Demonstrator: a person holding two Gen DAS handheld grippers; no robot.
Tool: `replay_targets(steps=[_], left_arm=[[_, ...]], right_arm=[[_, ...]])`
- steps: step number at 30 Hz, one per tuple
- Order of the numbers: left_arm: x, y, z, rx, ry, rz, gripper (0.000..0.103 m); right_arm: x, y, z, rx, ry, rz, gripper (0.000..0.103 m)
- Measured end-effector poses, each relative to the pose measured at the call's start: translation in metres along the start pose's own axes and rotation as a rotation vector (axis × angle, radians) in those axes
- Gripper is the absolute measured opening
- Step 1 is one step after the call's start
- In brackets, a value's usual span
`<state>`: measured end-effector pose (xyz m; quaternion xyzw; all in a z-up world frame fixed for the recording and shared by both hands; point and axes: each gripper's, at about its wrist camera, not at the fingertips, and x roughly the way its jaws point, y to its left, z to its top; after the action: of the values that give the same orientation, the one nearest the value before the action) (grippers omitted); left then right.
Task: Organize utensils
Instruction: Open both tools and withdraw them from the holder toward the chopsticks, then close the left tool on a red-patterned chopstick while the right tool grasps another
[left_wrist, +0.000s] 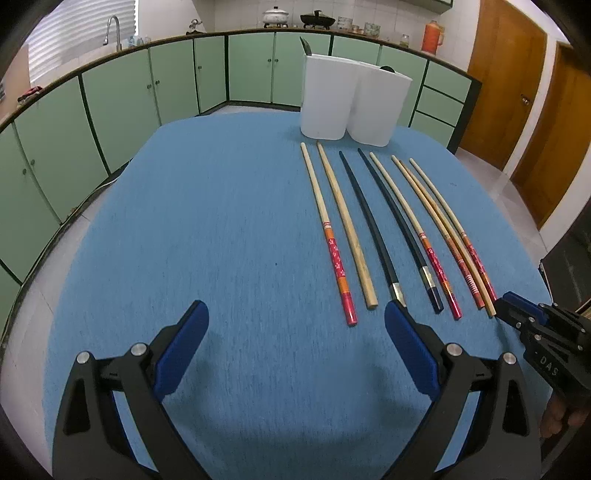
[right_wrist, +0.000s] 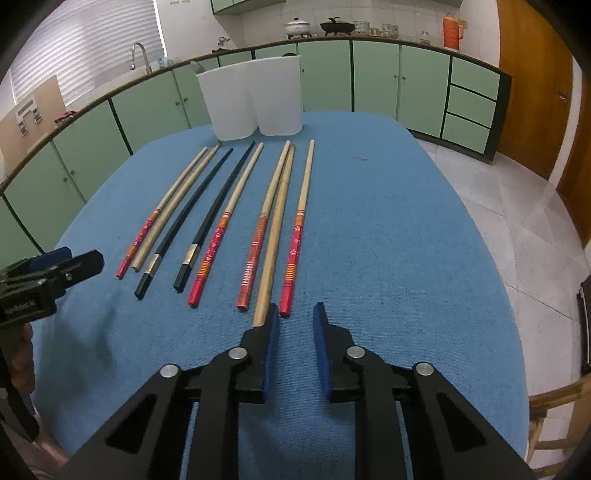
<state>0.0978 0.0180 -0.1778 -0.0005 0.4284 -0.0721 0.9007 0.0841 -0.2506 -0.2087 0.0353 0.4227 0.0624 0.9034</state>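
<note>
A: Right fingers (right_wrist: 295, 314) narrowed to a slim gap, nothing between them; the left pad (right_wrist: 272, 332) covers the butt of the plain chopstick (right_wrist: 271, 243), contact unclear.

B: Left fingers (left_wrist: 295, 317) spread wide, released, over bare desk (left_wrist: 221, 221).

A: Lettering on each gripper body, too small to read.

B: Eight chopsticks (left_wrist: 349, 216) lie in a row before the white holder (left_wrist: 352, 99), whose contents barely peek out.

Left gripper (left_wrist: 295, 332) gapes over blue table (left_wrist: 221, 221); eight chopsticks (left_wrist: 351, 229) beside white holder (left_wrist: 351, 99).
</note>
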Motion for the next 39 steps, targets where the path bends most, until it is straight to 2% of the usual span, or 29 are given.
replay_targets(steps=[5, 12, 19, 21, 25, 30, 34, 36, 39], left_arm=[[-0.002, 0.000, -0.005, 0.001, -0.003, -0.005, 0.093], [-0.003, -0.003, -0.007, 0.002, 0.001, -0.010, 0.093], [-0.001, -0.005, -0.009, -0.003, 0.009, -0.016, 0.092], [0.001, -0.007, -0.009, 0.000, 0.015, -0.016, 0.083], [0.008, -0.012, -0.012, 0.008, 0.043, -0.014, 0.077], [0.011, -0.014, -0.010, 0.008, 0.045, -0.001, 0.061], [0.014, -0.020, -0.009, 0.017, 0.041, -0.003, 0.057], [0.014, -0.022, -0.008, 0.017, 0.037, -0.005, 0.048], [0.015, -0.028, -0.008, 0.025, 0.033, -0.006, 0.043]], right_arm=[[0.001, 0.009, 0.000, -0.036, -0.013, -0.019, 0.016], [0.006, 0.018, 0.002, -0.078, -0.035, -0.053, 0.007], [0.002, 0.017, 0.001, -0.084, -0.051, -0.087, 0.006], [0.001, 0.013, 0.001, -0.073, -0.049, -0.086, 0.006], [-0.001, 0.005, 0.001, -0.044, -0.049, -0.071, 0.006], [0.000, 0.004, 0.001, -0.034, -0.050, -0.063, 0.006], [0.000, 0.002, 0.000, -0.019, -0.053, -0.053, 0.006], [0.000, 0.001, 0.000, -0.016, -0.054, -0.051, 0.006], [0.001, 0.001, -0.001, -0.012, -0.056, -0.049, 0.006]])
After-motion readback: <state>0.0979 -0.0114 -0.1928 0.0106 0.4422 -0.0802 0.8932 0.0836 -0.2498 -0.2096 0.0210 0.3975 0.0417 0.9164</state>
